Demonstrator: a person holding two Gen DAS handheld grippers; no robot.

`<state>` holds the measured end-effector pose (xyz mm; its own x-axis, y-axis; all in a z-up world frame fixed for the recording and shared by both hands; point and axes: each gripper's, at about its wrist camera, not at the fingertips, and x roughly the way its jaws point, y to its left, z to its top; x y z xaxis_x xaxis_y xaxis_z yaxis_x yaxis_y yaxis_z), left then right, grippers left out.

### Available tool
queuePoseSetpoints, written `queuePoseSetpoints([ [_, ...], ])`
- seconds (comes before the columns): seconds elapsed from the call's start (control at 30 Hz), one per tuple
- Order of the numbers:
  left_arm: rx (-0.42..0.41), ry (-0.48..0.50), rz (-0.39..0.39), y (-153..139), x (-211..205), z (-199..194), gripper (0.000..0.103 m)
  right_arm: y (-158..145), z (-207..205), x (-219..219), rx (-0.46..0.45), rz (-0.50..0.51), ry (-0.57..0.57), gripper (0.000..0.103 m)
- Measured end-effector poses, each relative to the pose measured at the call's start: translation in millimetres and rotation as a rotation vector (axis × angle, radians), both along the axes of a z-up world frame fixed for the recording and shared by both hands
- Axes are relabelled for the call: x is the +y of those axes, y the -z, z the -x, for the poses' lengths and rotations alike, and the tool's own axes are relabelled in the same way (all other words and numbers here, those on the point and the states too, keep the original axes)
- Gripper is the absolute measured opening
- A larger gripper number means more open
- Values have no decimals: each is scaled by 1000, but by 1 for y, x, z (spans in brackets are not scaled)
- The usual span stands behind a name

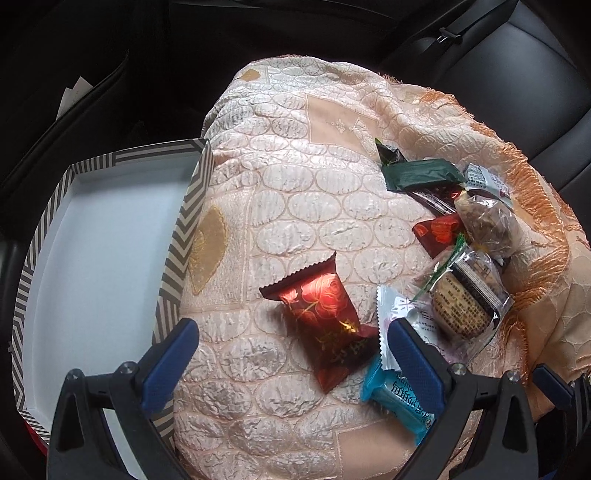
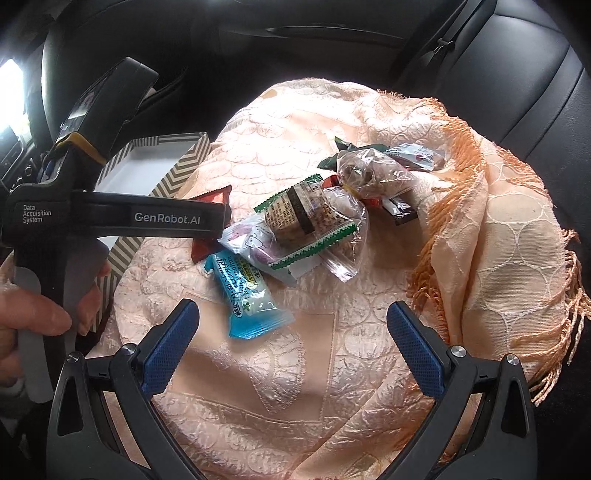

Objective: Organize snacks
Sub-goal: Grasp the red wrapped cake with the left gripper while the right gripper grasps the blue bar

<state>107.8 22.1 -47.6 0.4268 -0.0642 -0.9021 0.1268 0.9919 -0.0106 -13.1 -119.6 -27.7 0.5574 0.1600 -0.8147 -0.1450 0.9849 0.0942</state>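
Several wrapped snacks lie on a peach quilted cloth [image 1: 295, 206]. A red rose-print packet [image 1: 325, 317] rests between the tips of my open left gripper [image 1: 291, 354], untouched by the fingers. A blue packet [image 1: 395, 398] lies by its right finger, also in the right wrist view as the blue packet [image 2: 247, 299]. To the right sit a clear biscuit pack [image 1: 465, 299], a green wrapper [image 1: 421, 173] and a clear nut bag [image 1: 487, 221]. My right gripper [image 2: 291, 350] hangs open over bare cloth, just short of the blue packet. The left gripper's body [image 2: 110, 218] crosses that view.
A striped box with a white inside [image 1: 92, 240] sits left of the cloth, holding nothing visible. Black car seats [image 1: 517, 74] and a seat belt buckle [image 1: 448, 35] lie behind. The cloth's orange fringe [image 2: 454, 206] bunches at the right. A hand [image 2: 33, 321] grips the left tool.
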Motion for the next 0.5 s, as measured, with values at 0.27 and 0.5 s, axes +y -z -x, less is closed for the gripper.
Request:
queuePoseSetpoints([
  [0.27,22,-14,17,3,-2,-3,103,10,-17,13,56,-25,-62,96],
  [0.5,44,-26,21,6,-3,-7,103,8,-13,16,46,-15,-84,96],
])
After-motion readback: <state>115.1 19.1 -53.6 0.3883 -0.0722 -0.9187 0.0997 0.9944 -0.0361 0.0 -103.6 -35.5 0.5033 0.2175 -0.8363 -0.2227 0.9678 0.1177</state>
